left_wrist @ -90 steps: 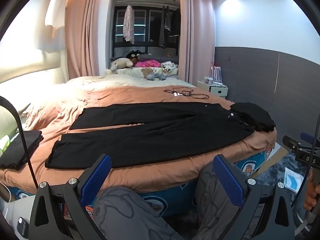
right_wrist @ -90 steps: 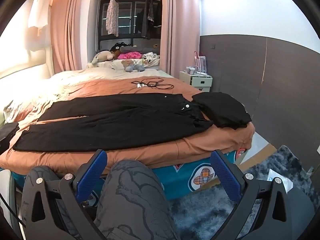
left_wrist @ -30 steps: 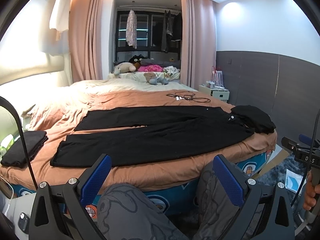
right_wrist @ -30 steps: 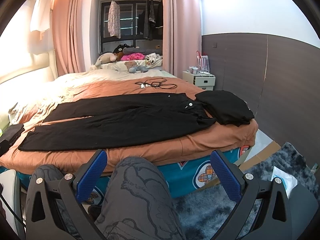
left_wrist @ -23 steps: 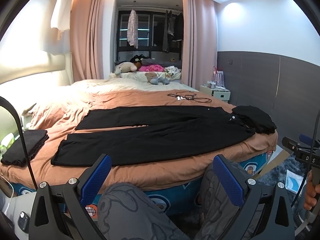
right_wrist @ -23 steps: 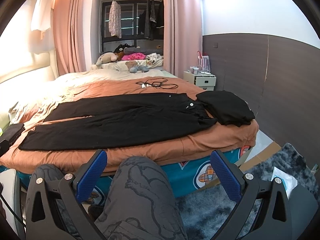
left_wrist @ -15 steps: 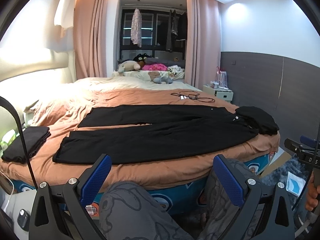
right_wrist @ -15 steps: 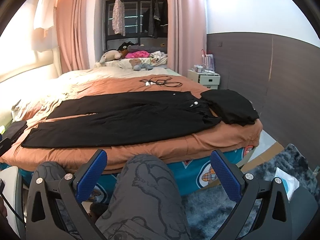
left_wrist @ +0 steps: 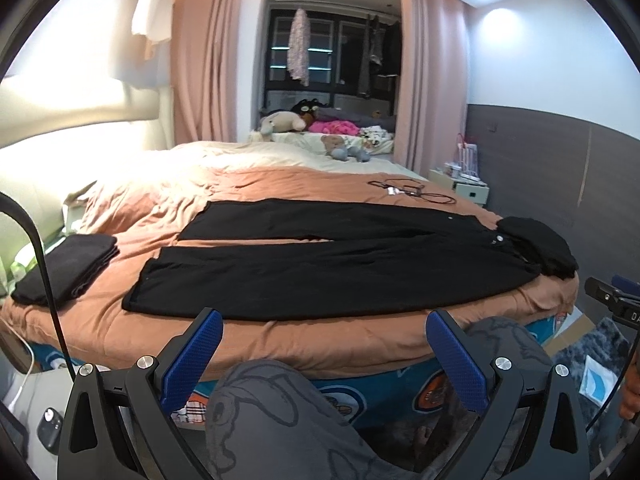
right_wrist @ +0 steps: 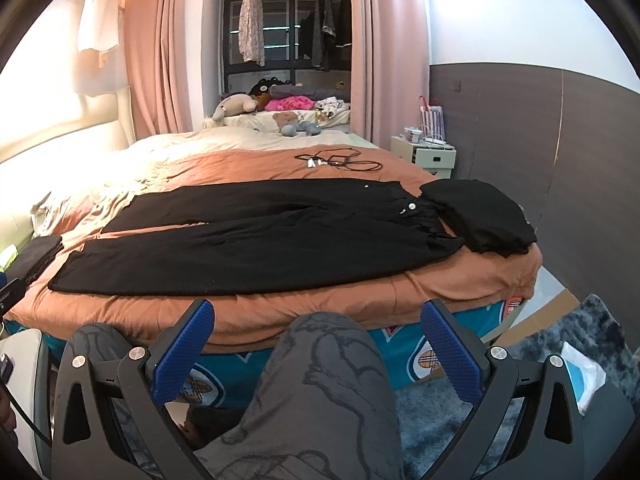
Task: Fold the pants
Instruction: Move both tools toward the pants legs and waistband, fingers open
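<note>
Black pants [left_wrist: 328, 268] lie spread flat on the orange bed cover [left_wrist: 304, 328], legs pointing left and waist at the right; they also show in the right wrist view [right_wrist: 256, 240]. My left gripper [left_wrist: 324, 344] is open and empty, held short of the bed's near edge above the person's knees. My right gripper [right_wrist: 318, 334] is open and empty, also in front of the bed over a knee. Neither touches the pants.
A folded black garment [left_wrist: 66, 266] lies at the bed's left end, another black pile [right_wrist: 480, 214] by the waistband. Cables [right_wrist: 340, 160] lie farther back. Stuffed toys [right_wrist: 236, 106], a nightstand [right_wrist: 424, 156], a grey rug [right_wrist: 560, 344], a white bag [right_wrist: 580, 372].
Both grippers have risen and moved slightly closer to the bed, so the pants sit lower and larger in view. Both stay open and empty.
</note>
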